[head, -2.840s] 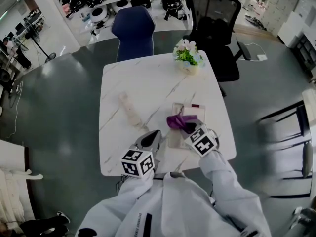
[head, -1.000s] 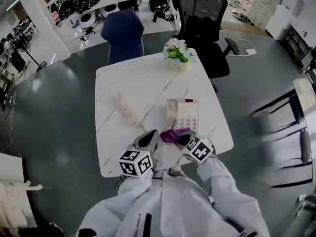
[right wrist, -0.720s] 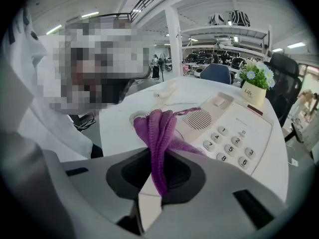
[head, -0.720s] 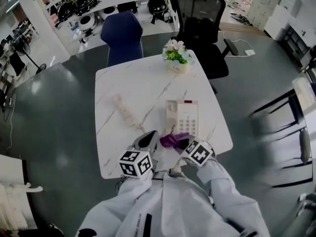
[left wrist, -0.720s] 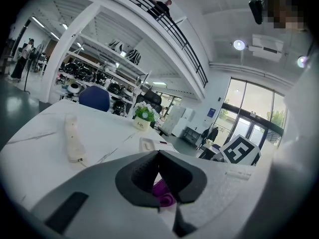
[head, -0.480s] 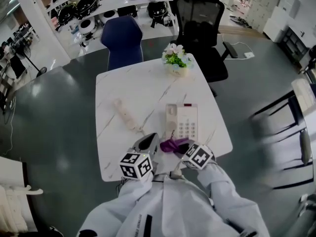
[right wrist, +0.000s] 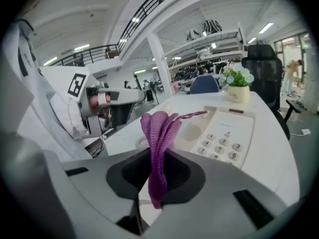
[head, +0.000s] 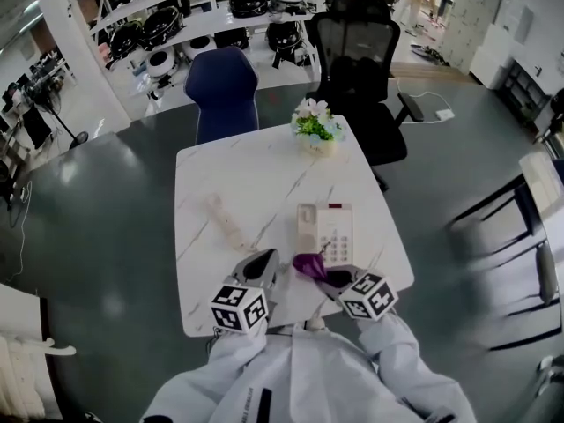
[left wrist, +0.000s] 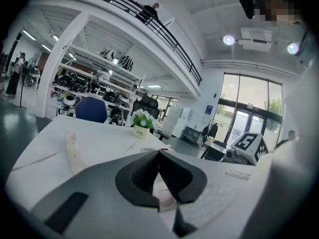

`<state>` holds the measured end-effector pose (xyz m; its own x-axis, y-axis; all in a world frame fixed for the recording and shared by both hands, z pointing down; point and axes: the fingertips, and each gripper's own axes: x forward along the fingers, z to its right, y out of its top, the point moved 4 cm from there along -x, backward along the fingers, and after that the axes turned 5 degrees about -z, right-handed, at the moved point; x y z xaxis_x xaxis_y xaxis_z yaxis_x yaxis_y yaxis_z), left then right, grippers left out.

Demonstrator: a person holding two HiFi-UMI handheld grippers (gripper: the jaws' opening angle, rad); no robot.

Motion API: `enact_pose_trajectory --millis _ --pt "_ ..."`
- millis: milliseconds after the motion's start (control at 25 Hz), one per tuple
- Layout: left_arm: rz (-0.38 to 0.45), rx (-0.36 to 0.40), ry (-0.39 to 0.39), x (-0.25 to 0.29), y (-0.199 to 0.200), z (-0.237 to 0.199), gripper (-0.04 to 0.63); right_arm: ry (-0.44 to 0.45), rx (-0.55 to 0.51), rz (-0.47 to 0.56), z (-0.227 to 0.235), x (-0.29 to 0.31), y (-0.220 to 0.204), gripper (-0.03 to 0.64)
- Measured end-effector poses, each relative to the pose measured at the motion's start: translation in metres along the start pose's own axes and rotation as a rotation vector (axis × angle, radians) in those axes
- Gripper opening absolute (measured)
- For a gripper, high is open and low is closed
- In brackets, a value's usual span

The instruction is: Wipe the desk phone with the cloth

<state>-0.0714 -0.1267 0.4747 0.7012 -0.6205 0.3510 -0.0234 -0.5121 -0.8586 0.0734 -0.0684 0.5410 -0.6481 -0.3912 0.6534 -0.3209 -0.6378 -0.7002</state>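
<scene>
Both white-sleeved arms (head: 392, 349) reach forward and lie close together; the left grey claw (left wrist: 158, 154) has its jaws pressed together with nothing between; the right grey claw (right wrist: 158, 159) has its jaws closed, pinching a purple knitted cloth (right wrist: 158, 133).

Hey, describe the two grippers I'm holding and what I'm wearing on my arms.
The left gripper and right gripper are both light grey plastic, with black ridged pads lining the jaws. Each carries a white cube printed with black square markers. The sleeves are long and white.
</scene>
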Motion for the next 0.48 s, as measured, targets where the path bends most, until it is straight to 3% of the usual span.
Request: enact_pose_trajectory --millis 240,480 --pt "0.057 0.058 -0.009 -0.013 0.023 0.004 -0.003 -0.037 0.101 0.402 0.012 -0.050 0.039 0.041" --pt "0.138 0.142 0.013 -0.026 0.044 0.012 -0.003 -0.125 0.098 0.569 0.024 -0.088 0.059 0.041"
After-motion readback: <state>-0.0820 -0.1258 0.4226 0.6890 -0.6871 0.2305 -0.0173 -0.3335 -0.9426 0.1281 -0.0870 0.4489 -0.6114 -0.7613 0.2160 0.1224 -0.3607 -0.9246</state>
